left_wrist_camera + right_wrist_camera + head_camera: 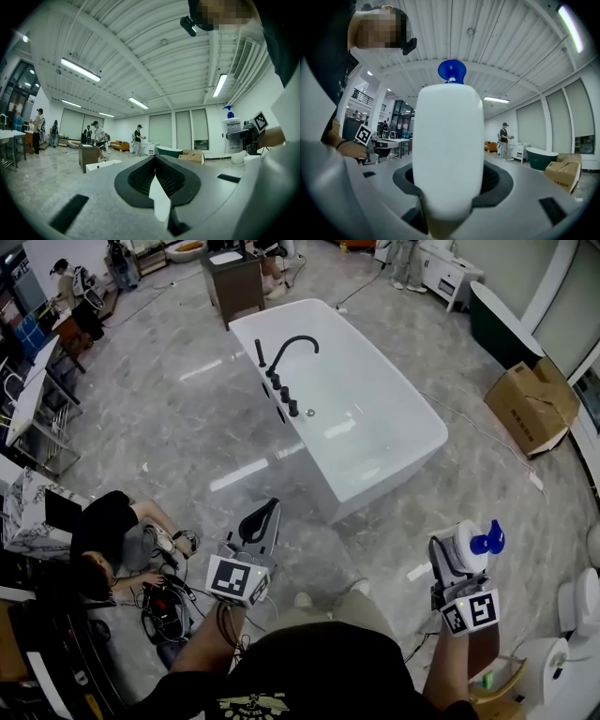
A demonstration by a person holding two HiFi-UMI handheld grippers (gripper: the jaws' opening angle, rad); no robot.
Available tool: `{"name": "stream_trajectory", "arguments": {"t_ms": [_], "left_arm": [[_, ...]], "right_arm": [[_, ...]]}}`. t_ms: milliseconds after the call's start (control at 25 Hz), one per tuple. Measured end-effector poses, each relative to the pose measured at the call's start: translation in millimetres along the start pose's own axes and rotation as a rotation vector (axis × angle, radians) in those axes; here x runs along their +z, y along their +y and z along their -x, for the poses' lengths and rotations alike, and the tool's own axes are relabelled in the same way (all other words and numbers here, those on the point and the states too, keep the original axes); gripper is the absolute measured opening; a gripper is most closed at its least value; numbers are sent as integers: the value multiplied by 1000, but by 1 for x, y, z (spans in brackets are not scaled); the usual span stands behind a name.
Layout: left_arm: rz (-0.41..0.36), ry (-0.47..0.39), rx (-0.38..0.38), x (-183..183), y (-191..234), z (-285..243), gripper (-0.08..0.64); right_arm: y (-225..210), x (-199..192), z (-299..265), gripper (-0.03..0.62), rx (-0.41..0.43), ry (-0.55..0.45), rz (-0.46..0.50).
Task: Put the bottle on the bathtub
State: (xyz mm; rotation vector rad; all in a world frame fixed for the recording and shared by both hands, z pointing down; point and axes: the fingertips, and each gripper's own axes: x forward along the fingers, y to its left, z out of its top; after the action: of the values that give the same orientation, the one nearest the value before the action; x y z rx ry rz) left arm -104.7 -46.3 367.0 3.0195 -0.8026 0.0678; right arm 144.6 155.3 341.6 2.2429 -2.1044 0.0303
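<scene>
The bottle [468, 549], white with a blue pump top [487, 541], is gripped upright by the right gripper [456, 563], whose jaws are pressed against its sides. It is held in the air, well apart from the white bathtub [394, 479] standing on the grey floor ahead. In the right gripper view the bottle's base is hidden behind the jaw pads. The left gripper [155, 161] is carried empty, its jaws brought together at the tips. A black faucet [291, 345] is mounted on the tub's far rim.

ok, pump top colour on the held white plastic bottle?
Blue pump top on the white bottle; best in right gripper view.
</scene>
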Motion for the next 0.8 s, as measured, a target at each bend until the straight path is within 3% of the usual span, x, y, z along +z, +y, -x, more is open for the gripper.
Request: {"name": "stream_trajectory", "arguments": {"t_ms": [400,800], "left_arm": [[-25,9,30,4,22,-24,9],[-67,63,50,2,27,-94,9]], "right_arm": [[-19,-2,-41,258,17,-15,6],[-79,-14,-99,258,62,-29,2]]}}
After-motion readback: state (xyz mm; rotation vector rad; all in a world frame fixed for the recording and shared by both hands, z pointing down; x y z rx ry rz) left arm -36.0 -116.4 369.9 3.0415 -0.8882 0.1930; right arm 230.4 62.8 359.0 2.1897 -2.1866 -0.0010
